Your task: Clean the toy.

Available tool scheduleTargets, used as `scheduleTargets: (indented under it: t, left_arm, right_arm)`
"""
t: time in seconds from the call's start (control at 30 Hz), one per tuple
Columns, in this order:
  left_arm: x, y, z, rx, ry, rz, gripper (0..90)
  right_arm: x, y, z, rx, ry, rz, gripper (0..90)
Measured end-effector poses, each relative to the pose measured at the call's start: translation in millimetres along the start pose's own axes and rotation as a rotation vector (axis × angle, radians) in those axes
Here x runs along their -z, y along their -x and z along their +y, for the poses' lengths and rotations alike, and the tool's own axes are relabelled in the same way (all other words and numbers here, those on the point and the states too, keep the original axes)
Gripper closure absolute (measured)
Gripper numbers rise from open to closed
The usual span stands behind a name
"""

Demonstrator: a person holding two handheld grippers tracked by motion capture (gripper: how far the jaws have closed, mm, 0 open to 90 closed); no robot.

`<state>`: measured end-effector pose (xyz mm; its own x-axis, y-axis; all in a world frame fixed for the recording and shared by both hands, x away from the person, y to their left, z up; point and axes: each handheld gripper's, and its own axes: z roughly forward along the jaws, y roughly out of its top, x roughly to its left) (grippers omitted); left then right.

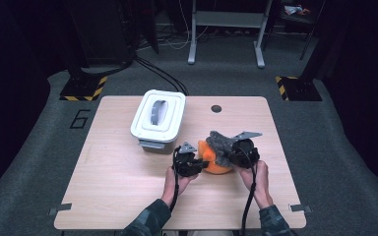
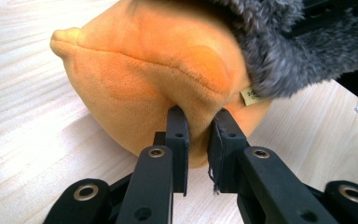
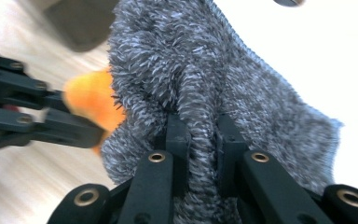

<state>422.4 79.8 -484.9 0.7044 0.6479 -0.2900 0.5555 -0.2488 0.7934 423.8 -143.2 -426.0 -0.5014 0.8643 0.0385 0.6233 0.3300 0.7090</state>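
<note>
An orange plush toy (image 1: 212,158) lies on the wooden table (image 1: 118,182), partly covered by a fuzzy grey cloth (image 1: 220,142). My left gripper (image 1: 203,164) is at the toy's left side. In the left gripper view its jaws are shut on a pinch of the orange plush toy (image 2: 135,70); the left gripper (image 2: 198,122) bites near the bottom seam. My right gripper (image 1: 232,153) is on the toy's right side. In the right gripper view the right gripper (image 3: 200,128) is shut on a fold of the grey cloth (image 3: 191,70). The orange toy (image 3: 89,98) peeks out left of the cloth.
A white lidded box (image 1: 157,118) with a grey handle stands on the table behind the left gripper. A small dark round hole (image 1: 216,108) sits near the table's far edge. Bare wood spreads to the left and along the front edge.
</note>
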Motion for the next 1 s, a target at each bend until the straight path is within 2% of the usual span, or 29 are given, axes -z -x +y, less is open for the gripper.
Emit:
scheduleTargets:
  t: [0.07, 0.17, 0.53, 0.9, 1.0]
  left_arm:
    - [-1.1, 1.1, -0.2, 0.007, 0.000, -0.007, 79.4]
    - [-1.7, 0.9, 0.0, 0.004, 0.000, -0.006, 79.5]
    - [-1.4, -1.5, -0.6, 0.008, -0.003, -0.008, 79.4]
    - [-1.0, -2.5, -1.1, 0.014, -0.006, -0.007, 79.5]
    - [-1.0, -3.2, -1.5, 0.008, -0.003, 0.000, 79.4]
  right_arm:
    - [-1.2, 8.0, -4.4, -0.035, 0.000, 0.004, 79.5]
    - [-2.1, 19.6, -9.5, -0.053, -0.002, -0.001, 79.5]
    - [-12.8, 47.2, -26.3, -0.161, -0.037, -0.032, 79.3]
    - [-33.3, 58.1, -39.3, -0.227, -0.106, -0.046, 79.3]
    - [-41.3, 58.4, -43.2, -0.212, -0.133, -0.050, 79.3]
